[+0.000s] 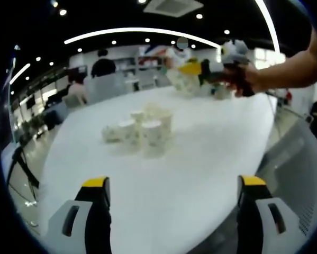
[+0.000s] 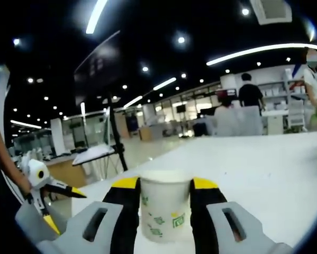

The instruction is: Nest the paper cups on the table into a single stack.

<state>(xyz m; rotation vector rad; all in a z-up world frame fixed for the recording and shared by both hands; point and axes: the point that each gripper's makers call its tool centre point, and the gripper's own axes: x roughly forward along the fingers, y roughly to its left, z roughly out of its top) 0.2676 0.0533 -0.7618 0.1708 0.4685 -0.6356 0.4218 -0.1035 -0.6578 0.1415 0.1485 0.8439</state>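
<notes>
Right hand-held gripper (image 2: 165, 198): jaws clenched on one paper cup (image 2: 164, 209), upright, pinched by its sides, green print on the wall, rim level with the yellow jaw tips. In the left gripper view the same hand-held gripper (image 1: 200, 71) shows at the far right, lifted above the white worktop (image 1: 211, 159) with the cup (image 1: 183, 80) in its jaws, my forearm (image 1: 290, 66) coming in from the right edge.

Left hand-held gripper (image 1: 174, 185): jaws wide apart, nothing between them, hovering over the near edge of the worktop. It also shows at the left edge of the right gripper view (image 2: 44, 198), released there too.

Remaining cups: a loose cluster (image 1: 142, 128) mid-worktop, well apart from the carried cup. Several stand upright close together; one at the left of the cluster (image 1: 111, 133) looks tipped on its side, though blur makes that uncertain. Some may already sit one inside another; I cannot tell. Another small pale item (image 1: 222, 91) sits on the worktop far right, below my hand; possibly a cup.

Progress, my judgement: early. One cup in hand, none clearly nested, the cluster untouched. Left to do: bring the carried cup to the cluster, seat it into another, then gather the rest one by one, righting the tipped one first.

Background: people seated beyond the far edge, office shelving.
</notes>
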